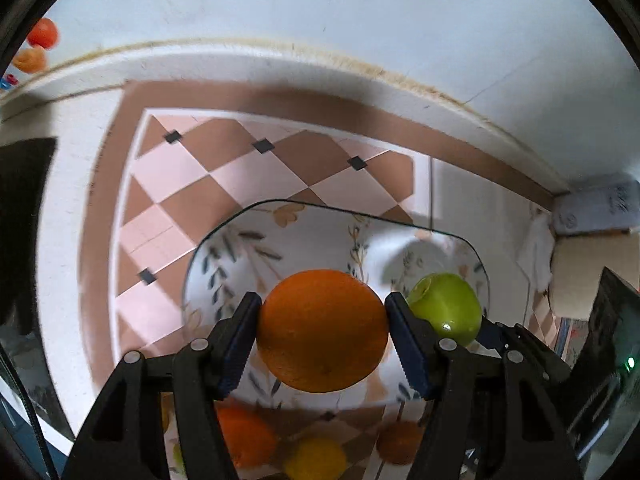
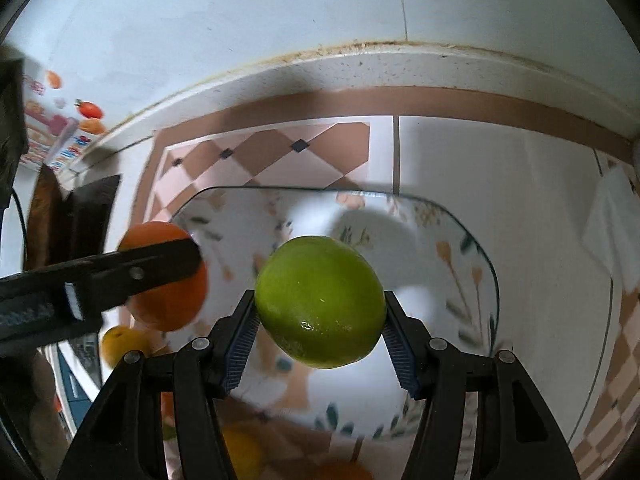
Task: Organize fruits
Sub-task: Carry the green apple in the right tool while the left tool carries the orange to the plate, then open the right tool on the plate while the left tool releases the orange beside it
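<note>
Left wrist view: we see the left gripper (image 1: 322,330) pointing steeply down, its two fingers (image 1: 240,340) closed against the sides of an orange (image 1: 322,330), which fills the gap between the blue ribbed pads. Beyond and beneath the fingers lies a floral plate (image 1: 256,240), white with leaf and flower motifs and a thin dark rim; it rests on a counter (image 1: 224,176) patterned in pink and brown diamonds. Just to the right of the right-hand finger we note a green fruit (image 1: 448,308), held over the same plate. Below the fingers, toward the camera, several blurred fruits appear: an orange one (image 1: 244,436), a yellow one (image 1: 316,460) and another orange one (image 1: 400,442). A pale wall (image 1: 320,8) rises behind the counter's edge.

Right wrist view: we see the right gripper (image 2: 320,308) likewise aimed downward, its fingers (image 2: 242,340) clamped on either side of the green fruit (image 2: 320,308), smooth-skinned and glossy. The floral plate (image 2: 460,248) spreads beneath and beyond the fingers. To the left of the fingers the left gripper (image 2: 160,264) enters from the frame's edge, one dark finger crossing the orange (image 2: 168,280) it holds over the plate's left rim. Below that, a yellow fruit (image 2: 124,342) sits blurred near the left finger's base. Whether either held fruit touches the plate we cannot tell.
</note>
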Available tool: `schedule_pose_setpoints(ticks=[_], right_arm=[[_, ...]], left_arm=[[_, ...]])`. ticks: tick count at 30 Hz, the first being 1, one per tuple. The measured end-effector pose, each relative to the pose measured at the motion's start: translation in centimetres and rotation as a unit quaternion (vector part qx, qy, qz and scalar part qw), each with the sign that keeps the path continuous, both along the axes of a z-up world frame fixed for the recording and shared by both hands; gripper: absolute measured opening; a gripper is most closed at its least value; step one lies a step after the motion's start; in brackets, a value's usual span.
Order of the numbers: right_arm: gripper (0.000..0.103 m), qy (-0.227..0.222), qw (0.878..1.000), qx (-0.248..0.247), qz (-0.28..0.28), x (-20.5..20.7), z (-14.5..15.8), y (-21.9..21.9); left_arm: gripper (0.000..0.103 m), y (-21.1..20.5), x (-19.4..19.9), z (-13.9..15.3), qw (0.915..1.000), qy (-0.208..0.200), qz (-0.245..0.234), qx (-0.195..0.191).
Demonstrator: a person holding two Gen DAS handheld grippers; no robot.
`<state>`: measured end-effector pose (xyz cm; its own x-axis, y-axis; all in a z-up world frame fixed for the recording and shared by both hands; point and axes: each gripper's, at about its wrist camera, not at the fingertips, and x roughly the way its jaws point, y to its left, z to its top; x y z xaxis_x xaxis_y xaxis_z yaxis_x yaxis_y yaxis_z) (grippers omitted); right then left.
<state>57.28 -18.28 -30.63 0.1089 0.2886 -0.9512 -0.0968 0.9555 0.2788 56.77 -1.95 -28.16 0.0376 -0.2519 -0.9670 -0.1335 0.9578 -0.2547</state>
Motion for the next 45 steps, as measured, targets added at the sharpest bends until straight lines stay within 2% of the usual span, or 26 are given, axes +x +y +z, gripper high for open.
schedule_pose_setpoints(ticks=[7,10,11,12,13,14,15,16,18,22,28,33,39,42,45], right_arm=[[0.063,0.032,0.999,-0.011,0.004,1.9,-2.6,0.2],[0.063,0.038,0.999,-0.008,-0.002,2.2,-2.6,0.1],[0.068,0.047,0.999,-0.006,-0.006,2.4,-2.7,0.0],[0.082,0.052,0.999,-0.004,-0.009,2.6,-2.7,-0.1],[0.088,0.053,0.999,-0.007,-0.012,2.7,-2.5,-0.2],[0.093,0.051,0.999,-0.01,-0.016,2.8,-2.3,-0.3],[0.093,0.051,0.998,-0.012,-0.02,2.8,-2.0,-0.4],[0.093,0.053,0.998,-0.012,-0.025,2.8,-1.8,-0.6],[0.093,0.057,0.998,-0.02,-0.036,2.5,-1.4,-1.0],[0.095,0.054,0.996,-0.04,-0.051,1.3,-0.4,-1.4],[0.095,0.036,0.994,-0.069,-0.076,-1.6,2.4,-1.9],[0.095,0.01,0.992,-0.085,-0.096,-5.4,5.7,-1.6],[0.095,-0.024,0.989,-0.094,-0.112,-10.6,9.1,-0.6],[0.095,-0.045,0.987,-0.1,-0.119,-13.3,10.7,0.2],[0.095,-0.067,0.985,-0.105,-0.123,-15.5,12.6,1.0]], left_arm=[[0.061,-0.2,1.3,-2.5,0.9993,0.037,0.001,-0.002],[0.062,0.0,1.4,-3.3,0.9987,0.051,0.0,0.002],[0.062,0.1,1.4,-3.4,0.9986,0.054,0.001,0.002],[0.062,0.1,1.5,-3.6,0.9984,0.057,0.001,0.001],[0.062,0.2,1.5,-3.6,0.9985,0.055,0.004,0.001],[0.062,0.2,1.6,-3.7,0.9985,0.055,0.004,0.001],[0.064,0.4,1.7,-3.7,0.9985,0.055,0.004,0.0],[0.073,0.5,1.8,-3.6,0.9986,0.052,0.004,-0.009],[0.094,0.4,2.0,-3.3,0.999,0.044,0.0,-0.003],[0.095,0.5,1.7,-2.0,0.9995,0.028,-0.013,0.009],[0.095,1.3,-1.0,1.7,0.9966,-0.028,-0.04,0.067],[0.095,2.4,-4.7,4.9,0.991,-0.078,-0.049,0.097],[0.095,4.0,-9.2,8.6,0.9837,-0.134,-0.063,0.102],[0.095,4.4,-11.3,10.1,0.9773,-0.168,-0.069,0.11],[0.095,4.8,-13.6,11.5,0.9739,-0.186,-0.075,0.107]])
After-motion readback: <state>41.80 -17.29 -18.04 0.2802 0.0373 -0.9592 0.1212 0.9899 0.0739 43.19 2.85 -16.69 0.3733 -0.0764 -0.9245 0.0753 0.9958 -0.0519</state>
